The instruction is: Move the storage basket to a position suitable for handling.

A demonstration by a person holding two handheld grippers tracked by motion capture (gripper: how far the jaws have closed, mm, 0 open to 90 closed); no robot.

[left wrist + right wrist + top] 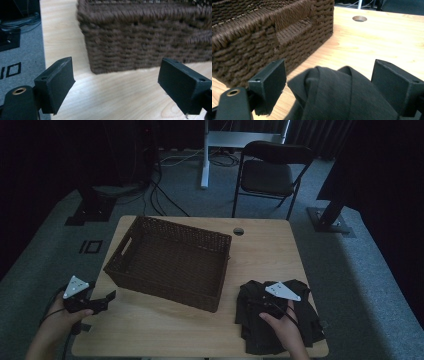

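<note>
A pale wood-grain bench with a round cable hole near its 12 o'clock edge carries a dark brown woven basket toward 10 o'clock and a crumpled black cloth at 4 o'clock, well apart.

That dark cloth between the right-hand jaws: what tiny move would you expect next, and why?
Probably closing the right gripper: its jaws stand open on either side of a raised fold of the dark cloth, not pinching it. The basket beside it looks empty.

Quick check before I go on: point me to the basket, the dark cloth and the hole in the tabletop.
basket (172, 260), high view, woven floor inside
dark cloth (337, 97), right gripper view, raised fold between the jaws
hole (238, 231), high view, its centre
</note>
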